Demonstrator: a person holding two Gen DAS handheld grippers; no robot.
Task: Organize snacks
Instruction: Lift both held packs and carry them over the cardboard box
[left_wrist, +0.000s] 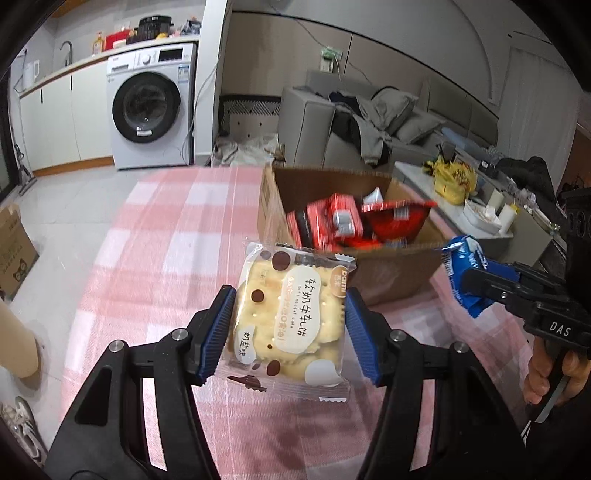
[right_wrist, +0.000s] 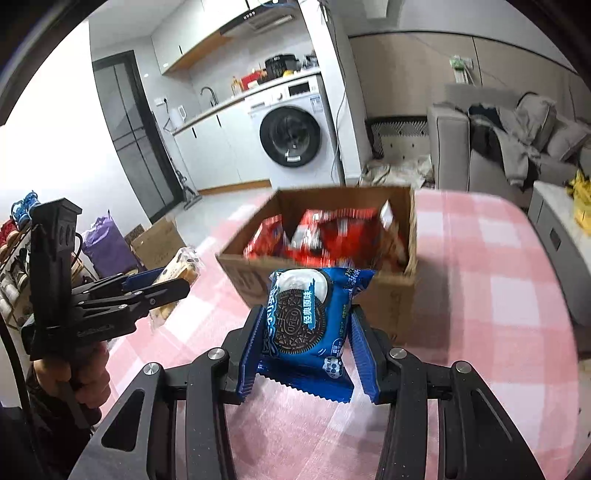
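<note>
red packets (left_wrist: 340, 221) motion-blurred, labels unreadable | cardboard box (right_wrist: 384, 291) near wall behind Oreo pack (right_wrist: 308, 317)

The cracker pack (left_wrist: 291, 317) I hold is clear plastic with pale square crackers inside, brown dots and a white label, pinched flat by its side edges above the pink checked cloth. The cookie pack (right_wrist: 312, 317) in my other grip is blue with a dark sandwich cookie printed on it, held upright by its sides. Just beyond both stands the open cardboard box (right_wrist: 388, 291), holding red snack packs (left_wrist: 332, 221).
</note>
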